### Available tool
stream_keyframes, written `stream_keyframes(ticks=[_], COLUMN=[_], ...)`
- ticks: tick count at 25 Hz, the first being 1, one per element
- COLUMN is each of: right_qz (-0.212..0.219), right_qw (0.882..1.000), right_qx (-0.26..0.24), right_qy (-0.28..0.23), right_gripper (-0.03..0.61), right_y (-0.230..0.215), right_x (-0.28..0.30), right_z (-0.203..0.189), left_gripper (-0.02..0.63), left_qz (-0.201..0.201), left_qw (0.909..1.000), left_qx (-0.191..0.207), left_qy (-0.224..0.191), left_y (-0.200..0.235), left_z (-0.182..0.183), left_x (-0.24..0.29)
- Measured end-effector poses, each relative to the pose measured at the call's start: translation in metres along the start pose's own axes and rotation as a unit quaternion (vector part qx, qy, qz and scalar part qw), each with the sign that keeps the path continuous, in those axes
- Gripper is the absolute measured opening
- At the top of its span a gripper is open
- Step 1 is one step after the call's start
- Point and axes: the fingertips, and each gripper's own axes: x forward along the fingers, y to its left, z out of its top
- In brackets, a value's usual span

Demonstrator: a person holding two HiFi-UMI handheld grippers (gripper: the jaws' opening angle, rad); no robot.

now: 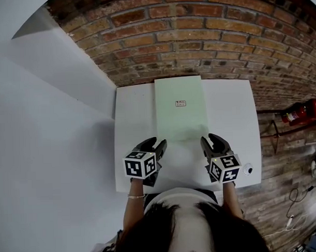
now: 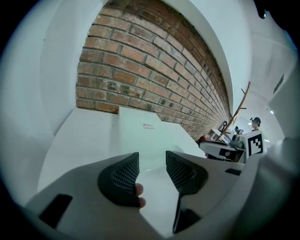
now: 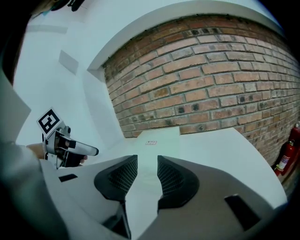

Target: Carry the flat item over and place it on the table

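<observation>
Two tools hang released, nothing between jaws: left tool, right tool, just short of flat item lying on tabletop; likely light, thin, stiffish; pinch near corners

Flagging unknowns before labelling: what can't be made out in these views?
- Label on the flat item: print too small in every view.
- Small round object at the table's near right corner: head view, too small to identify.
- Table's near edge: head view, middle hidden by the person's head.
- Fire extinguisher: cut off by the head view's right edge.
</observation>
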Motion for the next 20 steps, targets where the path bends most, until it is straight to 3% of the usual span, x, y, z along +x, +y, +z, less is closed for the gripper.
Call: stream_keyframes(ticks=[20], right_qz=[-0.014], right_qw=[0.997], right_qx=[-0.026], right_qy=[-0.069], right_gripper=[0.072], right_y=[0.007], right_x=[-0.053], right_z=[0.034], left_gripper=[0.115], left_qz=[0.024], left_qw=[0.9954], left_qx=[0.056], left_qy=[-0.074], left_y=[-0.037], left_z=[0.023], left_x=[-0.041])
